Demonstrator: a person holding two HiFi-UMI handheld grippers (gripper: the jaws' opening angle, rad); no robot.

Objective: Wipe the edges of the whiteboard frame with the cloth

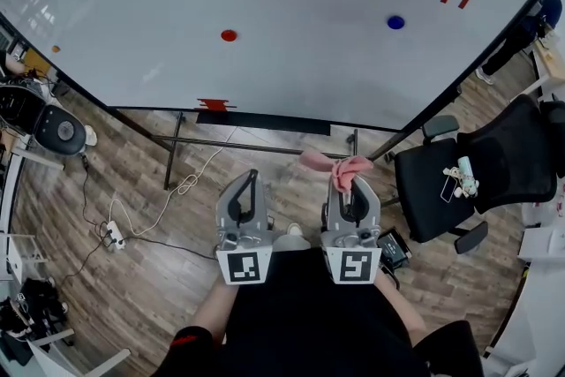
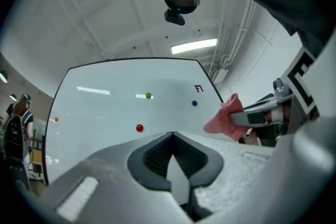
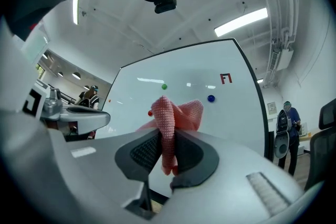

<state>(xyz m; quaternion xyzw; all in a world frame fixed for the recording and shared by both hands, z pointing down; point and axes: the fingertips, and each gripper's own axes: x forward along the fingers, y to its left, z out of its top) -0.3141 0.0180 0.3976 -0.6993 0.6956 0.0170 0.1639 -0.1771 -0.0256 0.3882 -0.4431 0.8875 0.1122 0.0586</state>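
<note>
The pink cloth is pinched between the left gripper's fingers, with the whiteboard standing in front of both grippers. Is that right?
Not quite. The pink cloth is pinched in the right gripper, not the left, as the right gripper view shows. The left gripper is shut on nothing in its own view. The whiteboard does stand in front of both grippers.

The cloth [image 3: 167,118] is pink, coarse-knit and matt. The whiteboard [image 1: 309,57] is smooth, glossy white and mirrors the ceiling lights. The left gripper [image 2: 172,157] and right gripper [image 3: 165,157] have matt, faintly grainy grey plastic bodies, and their jaws are lined with black ribbed pads [image 2: 155,157]. The floor [image 1: 71,216] is wood-grain planking with a low sheen.
</note>
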